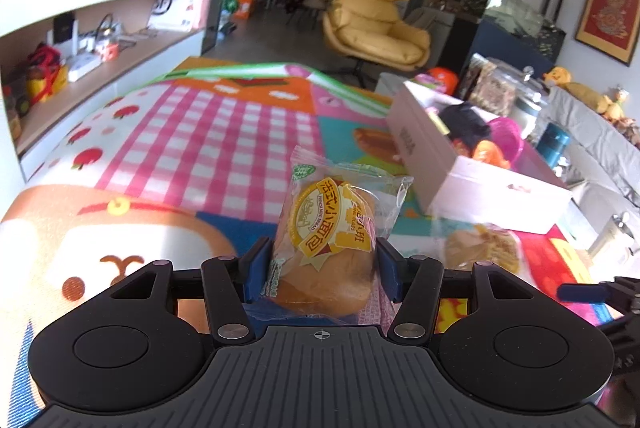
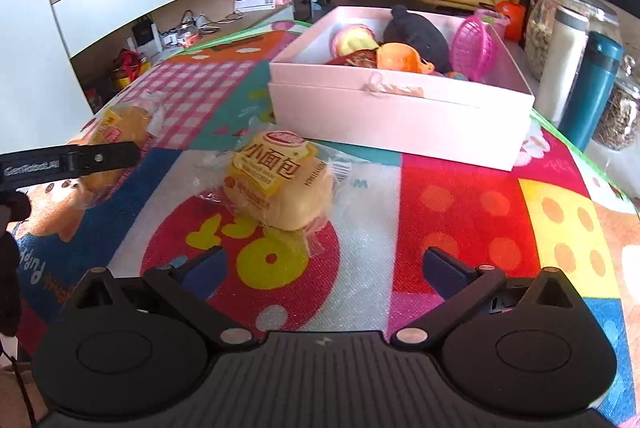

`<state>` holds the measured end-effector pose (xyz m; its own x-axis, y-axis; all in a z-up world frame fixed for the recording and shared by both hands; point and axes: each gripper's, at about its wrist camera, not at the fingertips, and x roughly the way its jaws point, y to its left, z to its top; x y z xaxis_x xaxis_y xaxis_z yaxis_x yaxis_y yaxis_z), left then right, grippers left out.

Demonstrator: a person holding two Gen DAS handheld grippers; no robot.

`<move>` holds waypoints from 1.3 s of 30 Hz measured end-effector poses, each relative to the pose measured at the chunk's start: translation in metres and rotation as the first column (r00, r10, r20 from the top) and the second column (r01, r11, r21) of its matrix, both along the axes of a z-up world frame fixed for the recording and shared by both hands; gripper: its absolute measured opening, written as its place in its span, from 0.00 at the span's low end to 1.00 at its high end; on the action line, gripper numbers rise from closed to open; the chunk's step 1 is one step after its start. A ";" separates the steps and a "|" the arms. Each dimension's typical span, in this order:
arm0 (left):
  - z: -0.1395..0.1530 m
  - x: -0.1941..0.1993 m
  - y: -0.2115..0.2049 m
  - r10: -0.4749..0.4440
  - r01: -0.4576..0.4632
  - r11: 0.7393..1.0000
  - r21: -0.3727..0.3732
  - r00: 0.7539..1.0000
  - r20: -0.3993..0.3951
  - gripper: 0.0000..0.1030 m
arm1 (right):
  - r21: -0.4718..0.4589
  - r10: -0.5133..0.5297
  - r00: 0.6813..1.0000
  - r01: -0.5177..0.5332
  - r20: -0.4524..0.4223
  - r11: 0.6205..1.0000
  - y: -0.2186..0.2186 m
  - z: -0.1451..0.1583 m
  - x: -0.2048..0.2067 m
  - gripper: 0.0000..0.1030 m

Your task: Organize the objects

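Observation:
My left gripper (image 1: 322,260) is shut on a wrapped mini bread (image 1: 328,240) and holds it above the colourful mat; the same bread (image 2: 116,135) shows at the left of the right wrist view behind the left gripper's finger (image 2: 100,157). A second wrapped bread (image 2: 280,183) lies on the mat in front of my right gripper (image 2: 320,268), which is open and empty; it also shows blurred in the left wrist view (image 1: 480,248). A pink box (image 2: 400,115) (image 1: 440,163) holding toys stands beyond it.
The box holds a black plush (image 2: 416,35), a pink basket (image 2: 474,47) and an orange toy (image 2: 400,59). A teal flask (image 2: 592,91), a white tumbler (image 2: 564,59) and glass jars (image 2: 620,107) stand right of the box. Shelves line the left wall.

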<state>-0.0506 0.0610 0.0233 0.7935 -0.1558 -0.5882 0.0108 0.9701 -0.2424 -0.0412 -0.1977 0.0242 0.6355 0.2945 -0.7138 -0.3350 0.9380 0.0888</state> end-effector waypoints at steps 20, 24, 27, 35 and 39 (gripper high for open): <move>0.012 0.009 -0.024 -0.065 0.065 0.992 0.106 0.998 -0.007 0.58 | -0.210 -0.081 0.993 0.099 0.089 0.973 -0.024 -0.004 0.042 1.00; 0.011 0.008 -0.028 -0.070 0.071 0.993 0.097 0.998 -0.005 0.58 | -0.141 -0.172 0.980 0.186 0.101 0.972 -0.051 0.002 0.035 1.00; 0.009 0.006 -0.030 -0.067 0.068 0.992 0.104 0.998 -0.007 0.58 | -0.012 -0.101 0.993 0.102 0.066 0.995 -0.049 0.013 0.025 1.00; 0.015 -0.004 -0.022 -0.038 0.034 0.990 0.135 0.999 0.025 0.58 | 0.183 -0.084 0.993 0.099 -0.087 0.978 -0.006 0.013 0.037 1.00; 0.015 -0.007 -0.013 -0.013 0.010 0.993 0.118 1.000 0.024 0.58 | 0.095 -0.042 0.997 0.048 -0.065 0.994 0.011 0.009 0.036 1.00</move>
